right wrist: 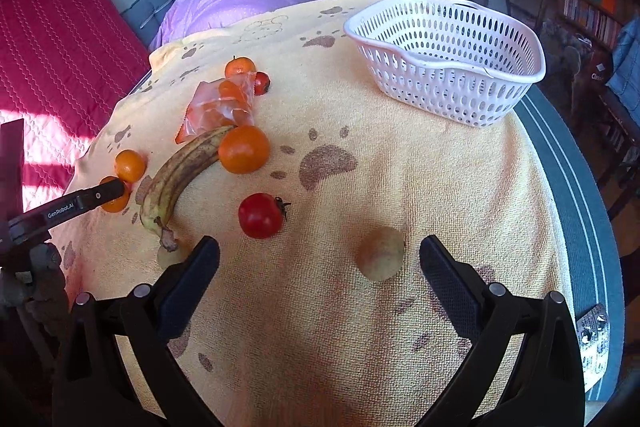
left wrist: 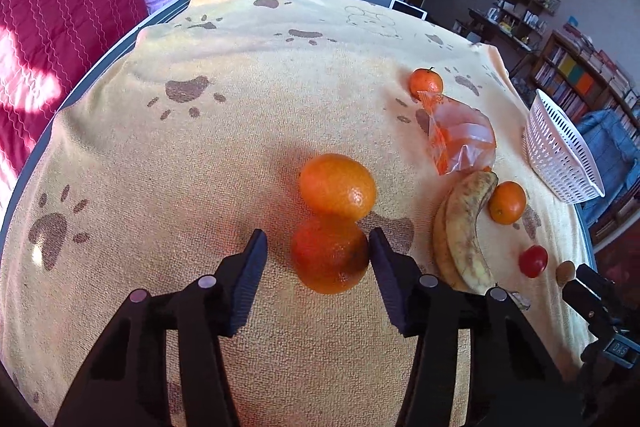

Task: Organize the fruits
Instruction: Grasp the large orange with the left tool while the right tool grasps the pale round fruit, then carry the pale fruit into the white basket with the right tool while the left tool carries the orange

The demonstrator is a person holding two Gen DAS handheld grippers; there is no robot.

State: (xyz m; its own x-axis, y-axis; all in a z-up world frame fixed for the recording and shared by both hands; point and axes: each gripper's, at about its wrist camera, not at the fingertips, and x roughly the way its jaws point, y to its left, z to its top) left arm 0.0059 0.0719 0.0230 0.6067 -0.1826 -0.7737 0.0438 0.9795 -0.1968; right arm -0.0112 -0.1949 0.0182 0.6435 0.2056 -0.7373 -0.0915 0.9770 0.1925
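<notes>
The left gripper (left wrist: 318,253) brackets the near orange (left wrist: 329,254), fingers not yet clamped; firm, round and rollable, it wants a hold across its widest part. The right gripper (right wrist: 320,263) is spread wide around a small pale fruit (right wrist: 379,253), likely light and easily bruised

towel (right wrist: 360,155): pale yellow, brown paw prints
basket (right wrist: 448,91): white, slotted holes
banana (right wrist: 180,175): yellow, brown-speckled
tomato (right wrist: 260,215): red
oranges (left wrist: 338,185): orange
bag (left wrist: 460,135): clear, orange print
tabletop (right wrist: 576,187): grey, white stripes

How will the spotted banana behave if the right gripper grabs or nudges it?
The banana is heavily brown-spotted, so probably soft: a firm pinch may bruise it. Long and curved, it should pivot or slide on the towel rather than roll. One end touches an orange, so a push would likely set that rolling.
</notes>
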